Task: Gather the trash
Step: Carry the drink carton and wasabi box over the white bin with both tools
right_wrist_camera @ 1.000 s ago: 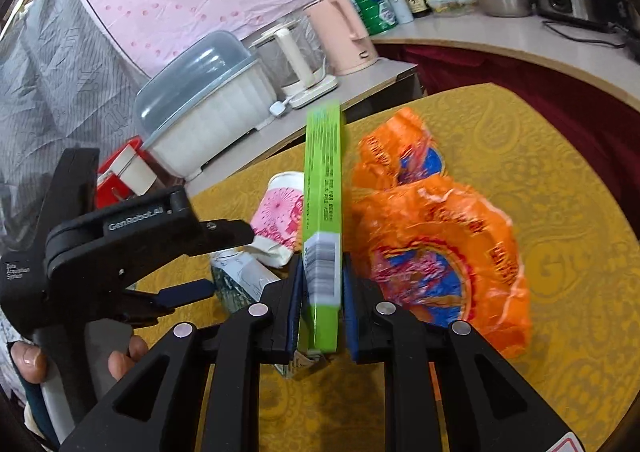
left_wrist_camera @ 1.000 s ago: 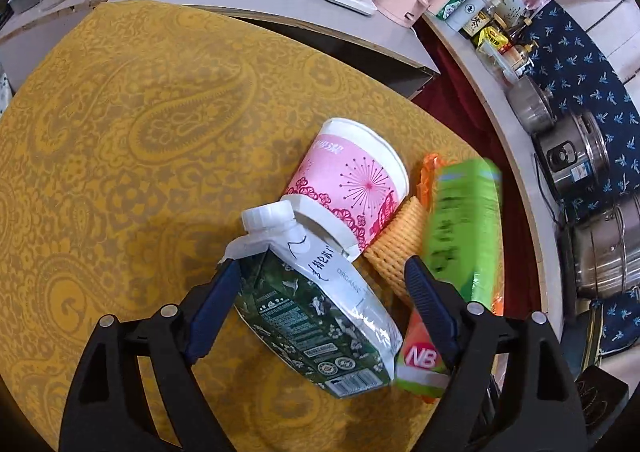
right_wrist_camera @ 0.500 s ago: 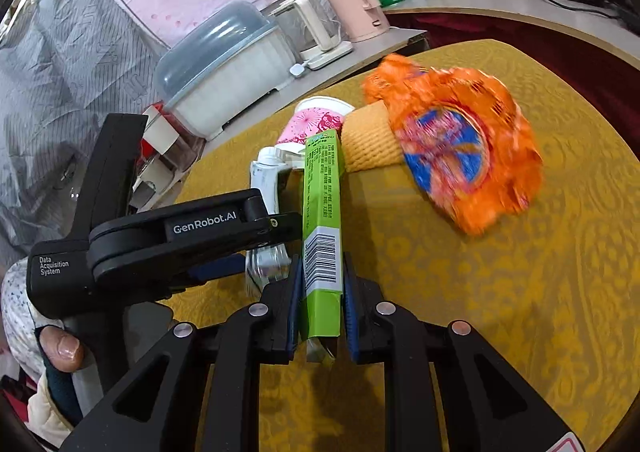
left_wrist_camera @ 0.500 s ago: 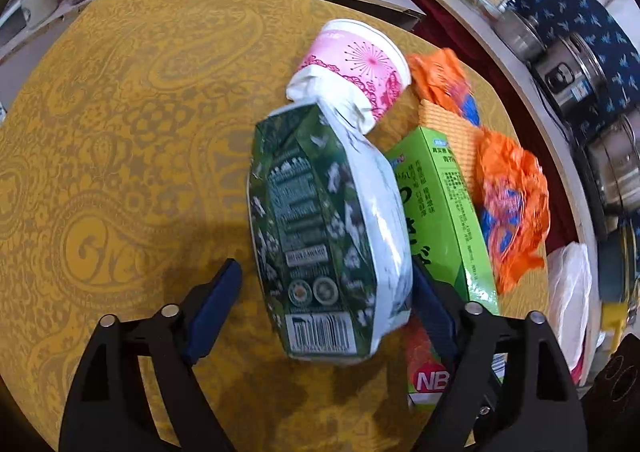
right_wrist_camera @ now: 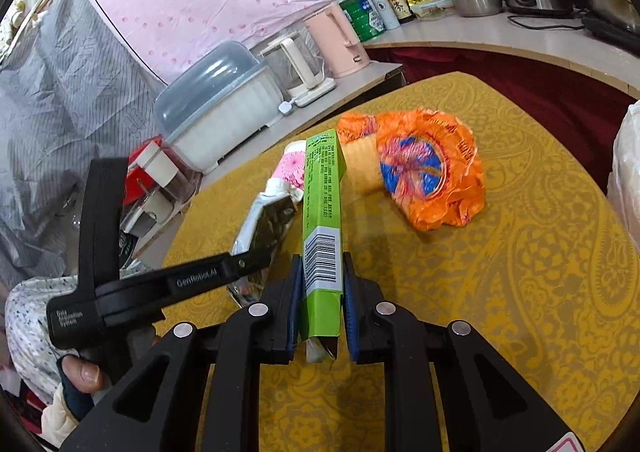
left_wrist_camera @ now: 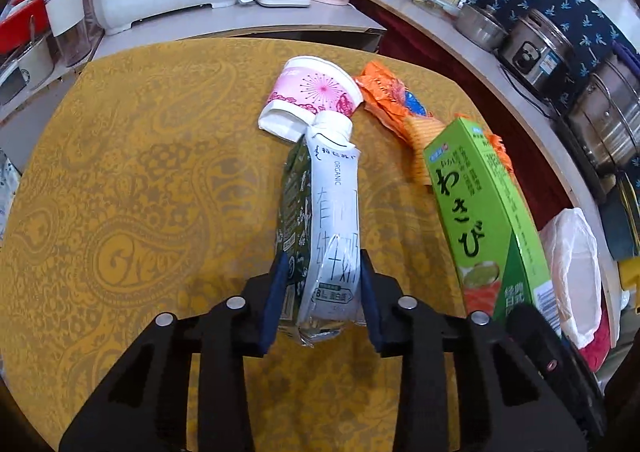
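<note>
Closing in with the left gripper (left_wrist_camera: 320,296) on the green-and-white milk carton (left_wrist_camera: 320,228), 2 blue pads squeezing its crumpled bottom end from both sides, jaws closing at this moment. Carton stretched out toward 12 o'clock across the yellow patterned tablecloth (left_wrist_camera: 140,172), white screw cap butting against the pink paper cup (left_wrist_camera: 316,92) lying on its side just beyond.

Over at 3 o'clock in the left wrist view, the green wasabi box (left_wrist_camera: 484,220) held up off the cloth, tilted, its top corner overlapping the orange snack wrapper (left_wrist_camera: 388,100) at 1 o'clock. White plastic bag (left_wrist_camera: 576,268) off the table edge at 4 o'clock.

Right wrist view now: right gripper (right_wrist_camera: 320,292) clamped narrow on that same box, barcode end pinched between the pads, box running straight out toward 12 o'clock. Wrapper bunched up at 1 o'clock, resting on the cloth, well apart from the pads. Left gripper's black body crossing in from 9 o'clock, carton in its tip, a hand (right_wrist_camera: 84,376) wrapped round the handle at 8 o'clock.

Background: pink kettle (right_wrist_camera: 340,40) and clear-lidded white container (right_wrist_camera: 224,108) along the counter at 11 to 12 o'clock.
</note>
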`<act>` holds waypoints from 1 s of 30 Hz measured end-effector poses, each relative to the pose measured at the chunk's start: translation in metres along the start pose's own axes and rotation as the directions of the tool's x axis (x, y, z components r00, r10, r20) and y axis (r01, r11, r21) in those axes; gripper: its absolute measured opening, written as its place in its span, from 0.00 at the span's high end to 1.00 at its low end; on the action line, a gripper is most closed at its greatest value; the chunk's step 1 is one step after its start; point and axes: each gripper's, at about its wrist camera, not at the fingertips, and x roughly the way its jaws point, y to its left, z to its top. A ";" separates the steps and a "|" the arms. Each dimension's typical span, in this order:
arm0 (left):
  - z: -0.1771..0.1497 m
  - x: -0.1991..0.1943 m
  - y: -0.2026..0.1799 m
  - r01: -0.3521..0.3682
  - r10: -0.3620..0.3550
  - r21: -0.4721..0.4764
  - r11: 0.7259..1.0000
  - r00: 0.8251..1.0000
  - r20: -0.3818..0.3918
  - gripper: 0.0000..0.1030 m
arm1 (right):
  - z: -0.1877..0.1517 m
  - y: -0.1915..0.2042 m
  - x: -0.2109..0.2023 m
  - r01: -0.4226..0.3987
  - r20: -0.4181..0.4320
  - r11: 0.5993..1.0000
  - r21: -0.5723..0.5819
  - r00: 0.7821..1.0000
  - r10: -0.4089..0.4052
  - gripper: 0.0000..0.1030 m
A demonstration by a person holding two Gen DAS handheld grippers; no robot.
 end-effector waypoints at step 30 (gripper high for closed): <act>-0.040 -0.077 -0.189 0.228 -0.252 0.308 0.924 0.967 0.041 0.76 | 0.016 -0.094 -0.169 0.202 0.281 0.967 0.154 0.929 -0.239 0.83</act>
